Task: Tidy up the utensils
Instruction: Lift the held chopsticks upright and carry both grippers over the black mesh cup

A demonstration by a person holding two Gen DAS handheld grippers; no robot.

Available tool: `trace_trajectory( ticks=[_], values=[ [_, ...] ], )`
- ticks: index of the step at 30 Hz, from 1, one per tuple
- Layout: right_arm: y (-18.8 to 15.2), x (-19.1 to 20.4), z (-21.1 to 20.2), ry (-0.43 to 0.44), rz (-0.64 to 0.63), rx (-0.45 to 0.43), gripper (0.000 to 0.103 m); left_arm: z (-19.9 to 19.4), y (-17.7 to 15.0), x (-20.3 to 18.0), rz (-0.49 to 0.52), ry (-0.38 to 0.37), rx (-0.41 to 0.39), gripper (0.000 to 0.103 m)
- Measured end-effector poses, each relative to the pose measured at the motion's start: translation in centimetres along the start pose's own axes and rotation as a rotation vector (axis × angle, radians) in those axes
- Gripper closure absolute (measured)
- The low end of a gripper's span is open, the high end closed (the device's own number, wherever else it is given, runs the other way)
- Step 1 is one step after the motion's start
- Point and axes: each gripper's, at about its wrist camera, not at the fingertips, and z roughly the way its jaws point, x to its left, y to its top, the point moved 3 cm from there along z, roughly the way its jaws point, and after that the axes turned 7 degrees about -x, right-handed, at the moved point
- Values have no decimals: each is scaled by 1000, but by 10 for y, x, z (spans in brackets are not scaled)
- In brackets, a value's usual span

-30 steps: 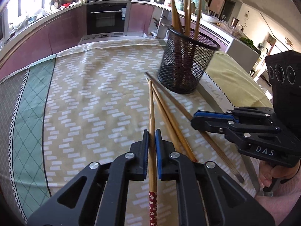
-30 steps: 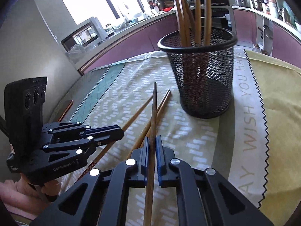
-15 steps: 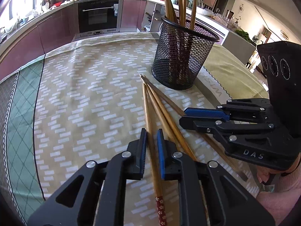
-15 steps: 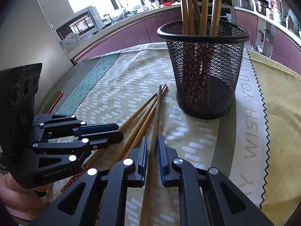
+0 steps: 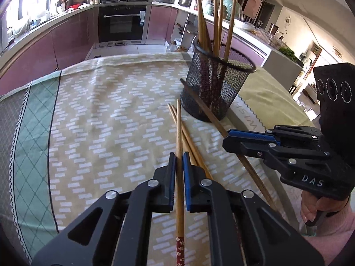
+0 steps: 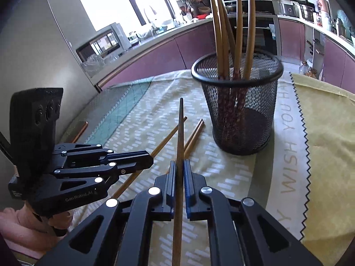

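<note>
My left gripper (image 5: 179, 155) has its jaws closing, with the pads pressed on a light wooden chopstick (image 5: 178, 128) that has a red patterned end. Its tip is raised off the cloth. My right gripper (image 6: 179, 161) is closing the same way on a darker chopstick (image 6: 181, 128), which points up toward the black mesh basket (image 6: 241, 110). Several chopsticks stand in that basket (image 5: 217, 88). Two loose chopsticks (image 6: 195, 133) lie on the cloth between the grippers. The right gripper (image 5: 227, 136) shows at the right of the left wrist view, and the left gripper (image 6: 150, 160) at the left of the right wrist view.
A patterned tablecloth (image 5: 99, 122) covers the table, with a yellow mat (image 6: 328, 144) to the right of the basket. A hand in a pink sleeve (image 5: 328, 226) holds the right gripper's handle. Kitchen counters and an oven (image 5: 122, 22) stand behind the table.
Half a second ago both pairs of jaws stood slightly apart around chopsticks lying on the cloth. Now both are shut on them and the chopstick tips have lifted.
</note>
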Motion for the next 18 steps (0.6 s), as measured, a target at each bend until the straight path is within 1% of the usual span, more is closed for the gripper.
trace_trajectory(
  ticks=[9, 18],
  values=[
    [8, 0, -25, 13, -6, -69, 97, -25, 13, -10, 15, -24, -65, 96],
    [11, -2, -40, 16, -3, -109, 97, -39, 22, -19, 28, -33, -101, 96]
  ],
)
